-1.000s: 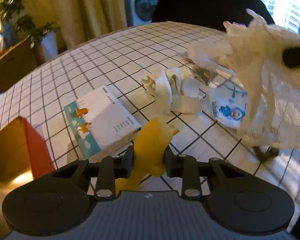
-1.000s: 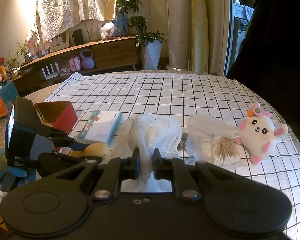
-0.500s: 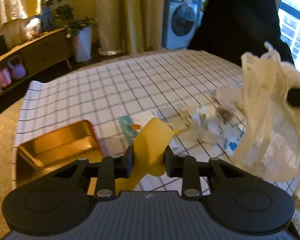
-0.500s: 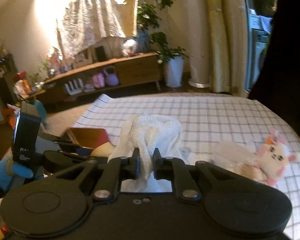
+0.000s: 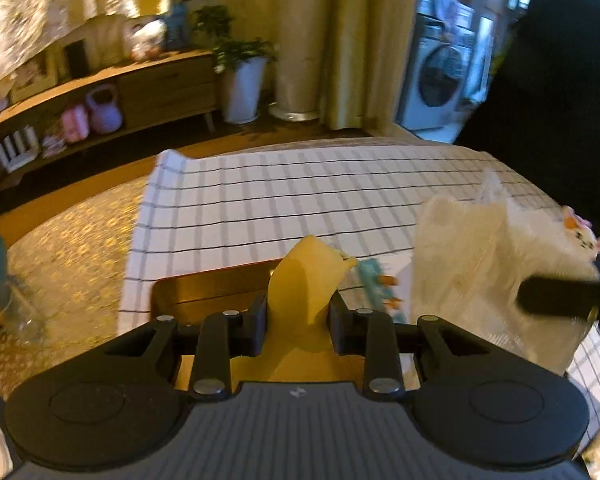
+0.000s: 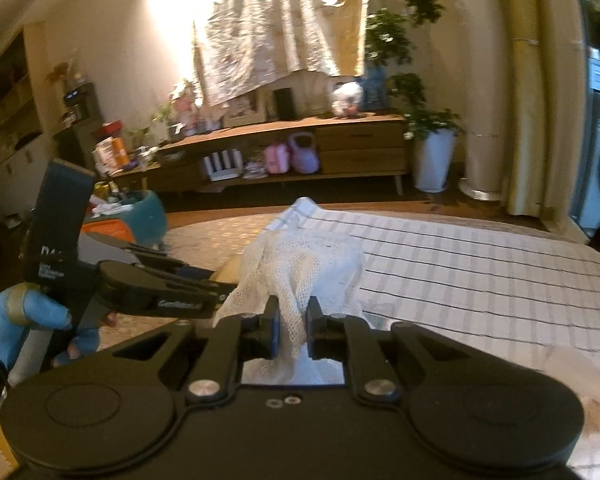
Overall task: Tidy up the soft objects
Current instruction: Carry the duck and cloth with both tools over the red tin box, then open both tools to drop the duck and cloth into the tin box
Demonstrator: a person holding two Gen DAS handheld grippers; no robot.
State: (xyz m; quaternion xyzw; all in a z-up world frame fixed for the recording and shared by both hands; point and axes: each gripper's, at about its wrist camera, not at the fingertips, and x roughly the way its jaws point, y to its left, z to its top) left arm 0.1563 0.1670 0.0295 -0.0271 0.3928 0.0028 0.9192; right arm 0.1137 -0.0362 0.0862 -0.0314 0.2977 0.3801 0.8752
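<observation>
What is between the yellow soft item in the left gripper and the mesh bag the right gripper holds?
Nothing visible. The yellow item is clamped in the left gripper, and the mesh bag, held by the right gripper, hangs beside it with open air between.

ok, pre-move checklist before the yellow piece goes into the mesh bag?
1. Left hand-held gripper shut on the yellow soft piece: ok.
2. Right hand-held gripper shut on the white mesh bag: ok.
3. Bag mouth open and facing the yellow piece: cannot tell, the view is blurred and the cloth bunched.
4. Both items lifted off the checked tablecloth: ok.
5. Red tin and small box below the left gripper, clear of the carry path: cannot tell.
6. White plush toy apart from the bag: cannot tell, the bag overlaps it in the left wrist view.
</observation>
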